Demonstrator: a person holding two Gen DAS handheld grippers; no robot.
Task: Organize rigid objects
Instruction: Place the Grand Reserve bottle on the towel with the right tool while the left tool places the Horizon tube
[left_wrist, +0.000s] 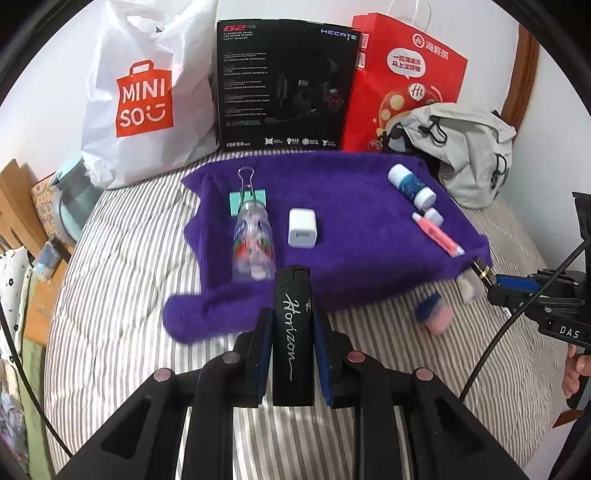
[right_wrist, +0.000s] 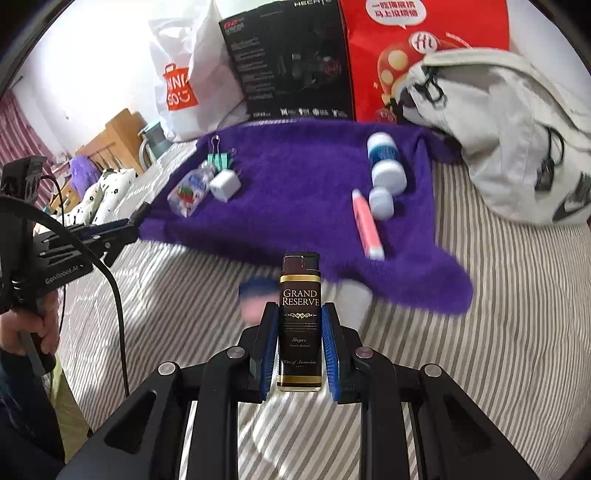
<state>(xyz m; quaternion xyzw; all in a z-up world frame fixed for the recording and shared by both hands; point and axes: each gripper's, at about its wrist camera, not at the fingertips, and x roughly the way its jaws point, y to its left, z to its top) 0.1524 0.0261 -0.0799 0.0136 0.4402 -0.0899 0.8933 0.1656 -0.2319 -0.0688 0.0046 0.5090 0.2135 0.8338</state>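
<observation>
- Left hand-held gripper (left_wrist: 291, 354): clamped on a black lighter (left_wrist: 291, 332).
- Right hand-held gripper (right_wrist: 299, 350): clamped on a brown lighter (right_wrist: 300, 325).
- Ahead, on the purple towel (left_wrist: 354, 229): clip, bottles, charger (left_wrist: 302, 228), pink tube; placed, apparently.
- Left: both lighters; blurred eraser (right_wrist: 255, 299) just beyond the right gripper, on the bed.

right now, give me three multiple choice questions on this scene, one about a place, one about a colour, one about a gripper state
1. Where does the white charger cube lie?
A. on the purple towel
B. inside the grey backpack
C. on the bare striped sheet

2. What colour is the binder clip's body?
A. red
B. mint green
C. yellow

3. What is the left gripper doing?
A. hanging open and empty
B. shut on the white cube
C. shut on the black Horizon lighter

Answers: 1 A, the cube rests on the purple fabric. 2 B, the clip's body shows mint green. 3 C, both pads press the lighter's sides.
</observation>
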